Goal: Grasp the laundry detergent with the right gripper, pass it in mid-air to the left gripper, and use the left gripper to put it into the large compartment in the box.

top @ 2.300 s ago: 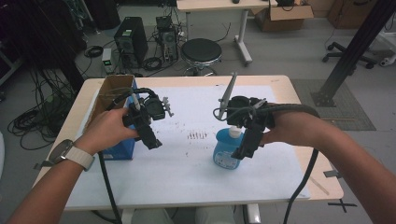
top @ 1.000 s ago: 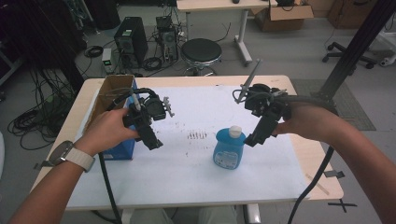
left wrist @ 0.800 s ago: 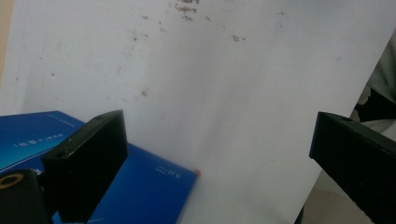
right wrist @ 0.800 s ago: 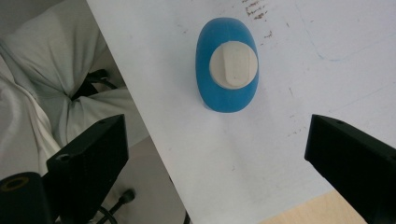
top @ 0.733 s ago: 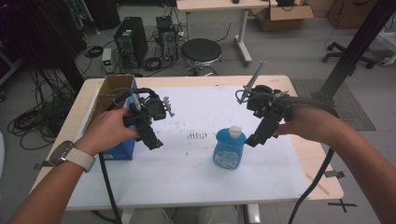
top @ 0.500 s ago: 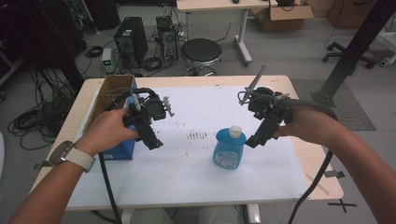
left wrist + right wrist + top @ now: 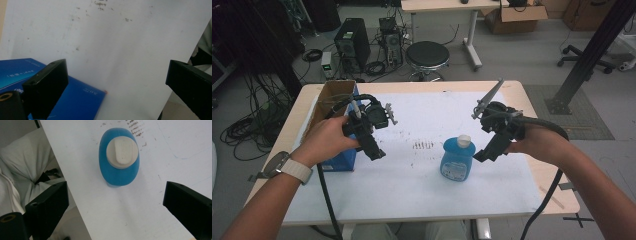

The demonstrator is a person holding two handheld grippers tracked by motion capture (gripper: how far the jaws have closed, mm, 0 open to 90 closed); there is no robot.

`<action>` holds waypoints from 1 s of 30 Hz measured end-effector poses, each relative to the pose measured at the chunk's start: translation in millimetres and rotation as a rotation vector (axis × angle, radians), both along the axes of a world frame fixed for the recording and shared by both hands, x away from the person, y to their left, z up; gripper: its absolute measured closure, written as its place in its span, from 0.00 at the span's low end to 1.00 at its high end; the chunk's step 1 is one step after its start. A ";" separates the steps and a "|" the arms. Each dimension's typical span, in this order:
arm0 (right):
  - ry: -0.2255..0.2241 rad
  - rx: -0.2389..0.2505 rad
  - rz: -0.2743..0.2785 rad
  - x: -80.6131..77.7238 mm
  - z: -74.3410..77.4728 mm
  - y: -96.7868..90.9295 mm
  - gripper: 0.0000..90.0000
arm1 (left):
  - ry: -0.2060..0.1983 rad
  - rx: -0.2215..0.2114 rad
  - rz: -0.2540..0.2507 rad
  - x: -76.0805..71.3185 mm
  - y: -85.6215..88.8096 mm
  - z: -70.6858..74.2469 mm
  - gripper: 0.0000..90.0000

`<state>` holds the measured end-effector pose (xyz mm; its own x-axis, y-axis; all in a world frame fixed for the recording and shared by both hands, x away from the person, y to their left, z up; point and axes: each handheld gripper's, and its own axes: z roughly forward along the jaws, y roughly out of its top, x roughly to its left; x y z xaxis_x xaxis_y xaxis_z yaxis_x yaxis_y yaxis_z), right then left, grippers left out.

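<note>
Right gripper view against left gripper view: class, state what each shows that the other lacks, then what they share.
The right gripper view alone shows the blue plastic soap bottle from above, with its flat white cap, standing untouched beyond the right gripper. The left gripper view alone shows the blue cardboard box beside the left gripper. Both share wide-open black jaws over the speckled white table sheet.

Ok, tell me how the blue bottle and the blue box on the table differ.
The blue bottle is rounded with a white cap, while the blue box is flat-sided and carries small print. The bottle stands upright near the middle of the white sheet, below the right gripper; the box sits at the sheet's left edge, by the left gripper. Both are blue, and no jaws touch either.
</note>
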<state>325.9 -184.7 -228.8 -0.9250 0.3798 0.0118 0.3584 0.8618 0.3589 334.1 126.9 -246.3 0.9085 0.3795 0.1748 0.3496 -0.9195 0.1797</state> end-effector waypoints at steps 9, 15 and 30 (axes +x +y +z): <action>-0.015 0.058 -0.005 -0.8 -19.2 -11.1 0.07 | 0.003 0.002 0.001 1.1 -1.0 -2.1 0.06; -0.028 0.101 -0.002 -2.0 -28.6 -16.7 0.07 | 0.006 0.005 -0.002 1.3 -2.3 -2.9 0.06; -0.069 0.200 0.007 -4.2 -48.6 -27.8 0.07 | 0.010 -0.001 0.003 3.8 -2.5 -4.6 0.06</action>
